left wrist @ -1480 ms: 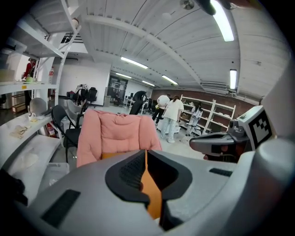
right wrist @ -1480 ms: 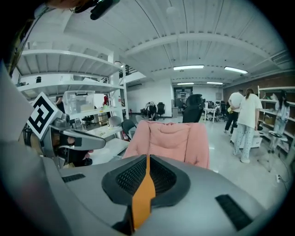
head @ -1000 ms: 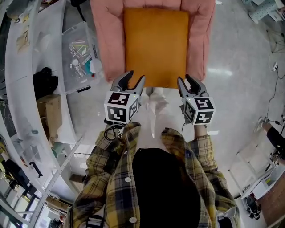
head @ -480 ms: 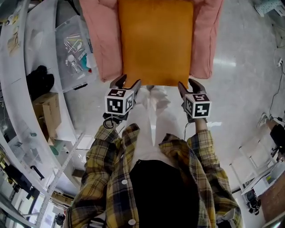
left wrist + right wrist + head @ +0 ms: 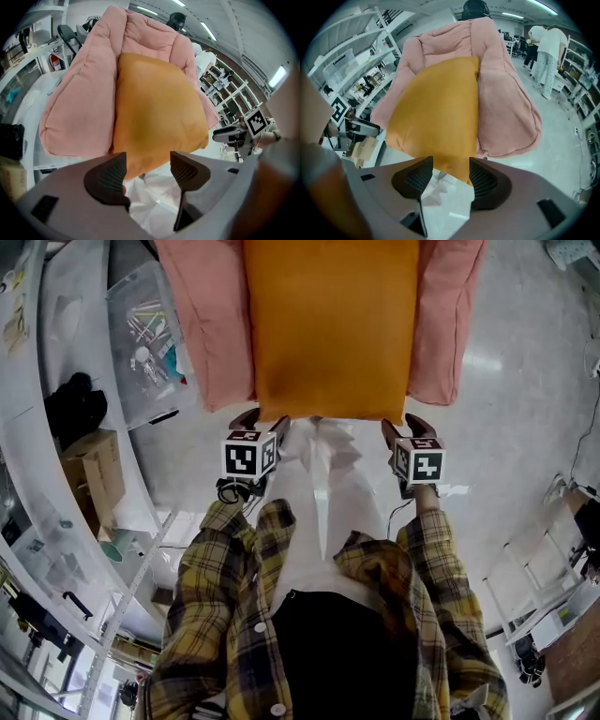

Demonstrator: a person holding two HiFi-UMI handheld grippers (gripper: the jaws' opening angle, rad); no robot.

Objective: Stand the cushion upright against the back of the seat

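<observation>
Orange cushion [image 5: 330,329] lies on the pink seat [image 5: 202,324]

A flannel shirt [image 5: 220,615] in a bold plaid of yellow, navy and grey, crossed by thin pale lines, covers the person's shoulders and chest, with small white buttons [image 5: 261,626] down a front worn open over a plain black top [image 5: 342,652]. The left sleeve [image 5: 234,521] and the right sleeve [image 5: 427,540] are long and carry the same check to the cuffs. White trousers [image 5: 323,474], creased and faintly wrinkled, complete the outfit, and a thin black cable [image 5: 228,491] loops beside the left cuff.
</observation>
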